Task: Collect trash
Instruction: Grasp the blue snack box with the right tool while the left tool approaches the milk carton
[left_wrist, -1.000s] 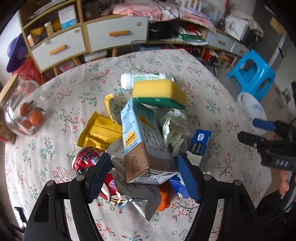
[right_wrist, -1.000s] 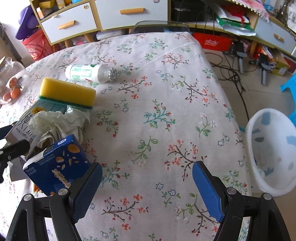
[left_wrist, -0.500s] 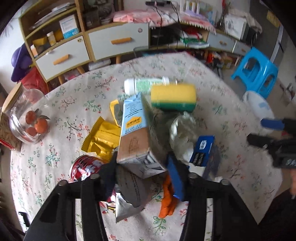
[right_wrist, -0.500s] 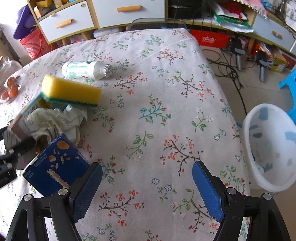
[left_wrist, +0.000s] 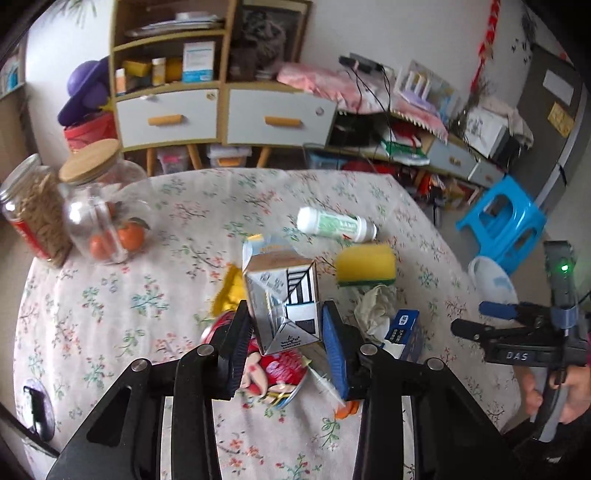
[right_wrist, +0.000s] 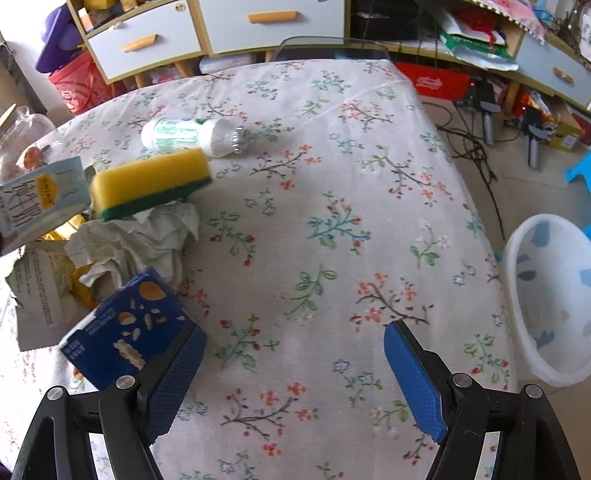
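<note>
My left gripper (left_wrist: 286, 326) is shut on a milk carton (left_wrist: 282, 295) and holds it lifted above the trash pile; the carton also shows at the left edge of the right wrist view (right_wrist: 40, 195). Under it lie a red can (left_wrist: 273, 369), a yellow wrapper (left_wrist: 231, 291), crumpled paper (right_wrist: 140, 236), a blue box (right_wrist: 129, 325), a yellow sponge (right_wrist: 151, 184) and a white bottle (right_wrist: 188, 136). My right gripper (right_wrist: 293, 354) is open and empty over the flowered tablecloth, its left finger next to the blue box.
A white plastic bin (right_wrist: 550, 302) stands on the floor right of the table. Two glass jars (left_wrist: 99, 206) stand at the table's far left. A blue stool (left_wrist: 506, 218) and cabinets with drawers (left_wrist: 221, 114) are behind.
My left gripper closed on the milk carton and lifted it up off the pile, tipping its base toward the camera. The sponge slid off it. My right gripper barely moved.
</note>
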